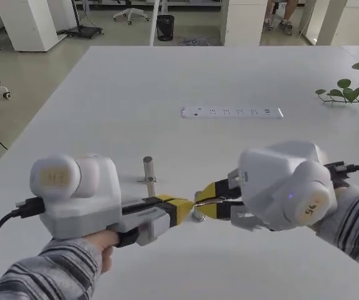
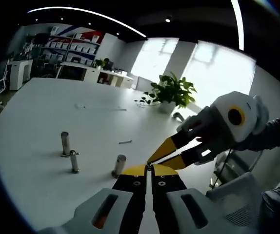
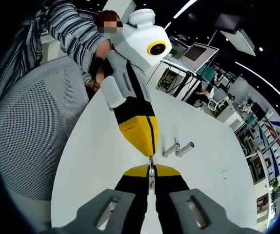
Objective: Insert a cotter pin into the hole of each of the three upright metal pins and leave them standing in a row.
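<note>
White table [image 1: 167,75], bare of work apart from a power strip [image 1: 232,112] at the far side.

Left gripper [image 1: 187,205]: held level and pointing right. The left hand [image 1: 101,242] is wrapped under the handle, with the striped forearm coming in from the lower left. Jaws closed to a hairline seam.

Right gripper [image 1: 202,202]: points left and meets the left one tip to tip above the table. The hand is mostly hidden behind the body of the gripper; a striped sleeve [image 1: 354,222] enters from the right. Jaws nearly closed, pinching the cotter pin [image 3: 151,176], which runs lengthwise between them up to the left tip. Cannot tell whether the left jaws also grip it.

Three metal pins [image 2: 74,161]: upright, in a loose row, just beyond the gripper tips in the left gripper view.

Spare cotter pin [image 2: 125,142]: lying flat further out on the table.
</note>
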Available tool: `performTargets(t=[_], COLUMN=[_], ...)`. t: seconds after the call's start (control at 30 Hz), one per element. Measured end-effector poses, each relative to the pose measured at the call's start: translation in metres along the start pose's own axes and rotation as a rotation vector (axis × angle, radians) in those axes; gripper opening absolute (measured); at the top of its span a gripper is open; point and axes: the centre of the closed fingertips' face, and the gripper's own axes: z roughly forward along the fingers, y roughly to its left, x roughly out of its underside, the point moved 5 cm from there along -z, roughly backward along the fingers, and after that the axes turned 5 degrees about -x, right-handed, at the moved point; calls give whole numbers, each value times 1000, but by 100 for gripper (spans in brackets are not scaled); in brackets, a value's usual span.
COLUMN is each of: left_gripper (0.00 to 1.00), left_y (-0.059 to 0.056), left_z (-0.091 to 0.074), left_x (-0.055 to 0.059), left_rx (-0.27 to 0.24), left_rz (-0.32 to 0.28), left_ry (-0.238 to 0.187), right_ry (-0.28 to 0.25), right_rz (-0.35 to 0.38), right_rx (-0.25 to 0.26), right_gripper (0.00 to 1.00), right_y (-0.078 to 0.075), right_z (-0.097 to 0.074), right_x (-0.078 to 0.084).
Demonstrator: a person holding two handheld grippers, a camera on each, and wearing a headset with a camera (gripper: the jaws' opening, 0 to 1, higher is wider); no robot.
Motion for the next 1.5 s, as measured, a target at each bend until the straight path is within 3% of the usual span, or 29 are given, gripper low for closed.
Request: performTargets(t=[0.07,0.1,0.23,0.33,0.4,0.5,0.6,0.67,0.97,1.13,1.3,1.5], left_gripper=[0,0,0,0,0,0,0,0,0,0,0,0], left_y=[-1,-1,3,3,3,-2,-3,-5,-15,-16,-15,-14], left_z=[-1,-1,-2,-3,-4,-6,-6,-6,-7,-9,-10,-9], left_x=[-1,-1,2,5,4,6,7,9,14,15,15,16], left_rx=[11,14,7,19,34,66,81,91,176,196,198,193], left_rz=[39,47,90,150,216,278,287,311,316,292,280,274], left_ry=[-4,-6,6,5,-10,-3,1,12,18,11,14,15], right_ry=[-17,-43,-108,-125,-171,-187,-209,-214,-248,-248,-244,-213], right_rz=[69,132,261,366,448,500,578,583,603,582,570,499], right_rx=[6,-23,-52,-71,-104,-130,-158,-162,-246,-246,-248,-231], right_gripper=[2,4,5,7,8,10,11,11,9,1,0,0], right_y=[0,2,2,2,4,6,9,9,26,29,27,25], right_z=[0,0,-2,-2,-2,-1,0,0,1,1,-1,-2], right_x=[1,1,3,9,10,16,22,25,22,20,19,17])
